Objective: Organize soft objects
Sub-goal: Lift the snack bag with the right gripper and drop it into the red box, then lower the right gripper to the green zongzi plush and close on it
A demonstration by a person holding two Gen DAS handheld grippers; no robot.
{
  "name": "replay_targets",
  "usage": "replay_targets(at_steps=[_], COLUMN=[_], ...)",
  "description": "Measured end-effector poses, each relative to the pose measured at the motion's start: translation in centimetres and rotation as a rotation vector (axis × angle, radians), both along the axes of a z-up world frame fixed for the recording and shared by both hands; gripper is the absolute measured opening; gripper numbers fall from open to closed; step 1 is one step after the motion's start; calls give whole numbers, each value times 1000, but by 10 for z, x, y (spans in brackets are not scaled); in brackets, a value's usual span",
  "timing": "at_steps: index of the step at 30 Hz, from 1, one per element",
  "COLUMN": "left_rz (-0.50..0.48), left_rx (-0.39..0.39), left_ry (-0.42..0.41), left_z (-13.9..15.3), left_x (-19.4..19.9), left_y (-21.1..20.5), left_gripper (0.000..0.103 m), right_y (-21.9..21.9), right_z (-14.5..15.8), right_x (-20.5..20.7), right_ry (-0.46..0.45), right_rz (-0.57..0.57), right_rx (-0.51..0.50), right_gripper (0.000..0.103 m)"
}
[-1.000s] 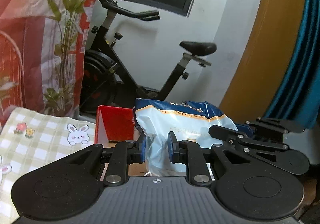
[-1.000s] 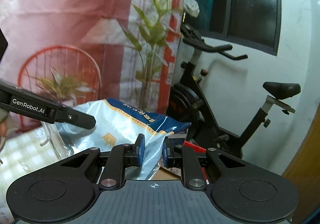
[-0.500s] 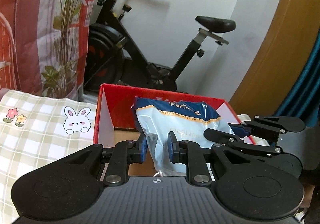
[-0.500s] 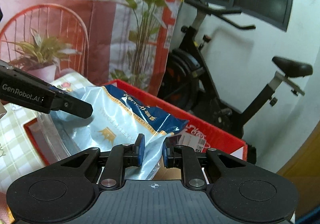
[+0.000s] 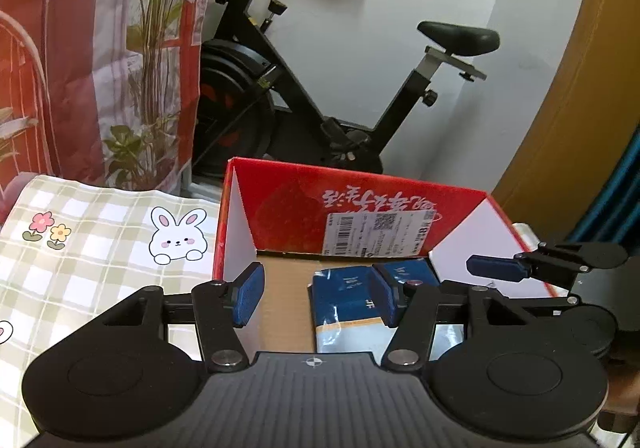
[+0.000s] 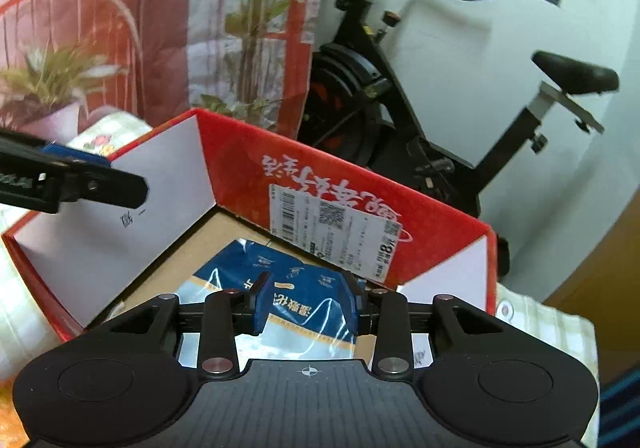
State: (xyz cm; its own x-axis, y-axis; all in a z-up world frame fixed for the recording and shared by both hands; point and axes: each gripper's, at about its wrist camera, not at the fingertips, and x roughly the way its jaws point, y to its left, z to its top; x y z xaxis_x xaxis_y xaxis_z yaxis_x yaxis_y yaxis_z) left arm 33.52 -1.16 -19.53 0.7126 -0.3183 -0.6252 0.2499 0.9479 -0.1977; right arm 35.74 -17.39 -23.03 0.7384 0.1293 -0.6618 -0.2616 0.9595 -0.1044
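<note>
The red box sits open-topped on the counter, with the blue-and-white pack lying on its floor. Both grippers tilt down into it: left gripper jaws just opened wide, empty; right gripper jaws just parted, astride the pack.

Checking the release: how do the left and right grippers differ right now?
The left gripper has just been opening and stands wide, pads clear of the blue pack; the right gripper, also just opening, stands narrower, pack between its pads. Both hover over the red box.
</note>
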Motion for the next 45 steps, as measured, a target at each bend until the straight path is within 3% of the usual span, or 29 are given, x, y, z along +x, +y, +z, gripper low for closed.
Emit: replay_targets(at_steps=[15,22,27,29,31,33,41,45], left_rz=[-129,-169,-195,-201,-203,-200,-197,-196], left_rx=[-26,-42,-42,-40,-38,-40,-48,-57], left_ry=[-4,35,56,63,72,84,119,132], left_z=[11,-2,-14,-19,-24,-29,-39,-43], left_x=[-66,-85,-96,-99,-101,-103,-107,-107], left_y=[-4,-2,-1,-1,-1,0,3,2], left_gripper=[59,58,58,58,58,58,58,58], right_y=[-15,-13,-9,-9,-7,-4,4,5], right_z=[31,31,23,19,14,9,-14,-24], right_x=[-93,-130,-151,-156,-162,-168,-173,-172], right_ry=[-137,-151,-141,-124,-120,-126,-75,-47], right_rz=[28,49,38,33,27,27,22,24], right_rx=[158,168,158,176,179,176,178,175], right_gripper=[34,64,66,74,97,102,101,89])
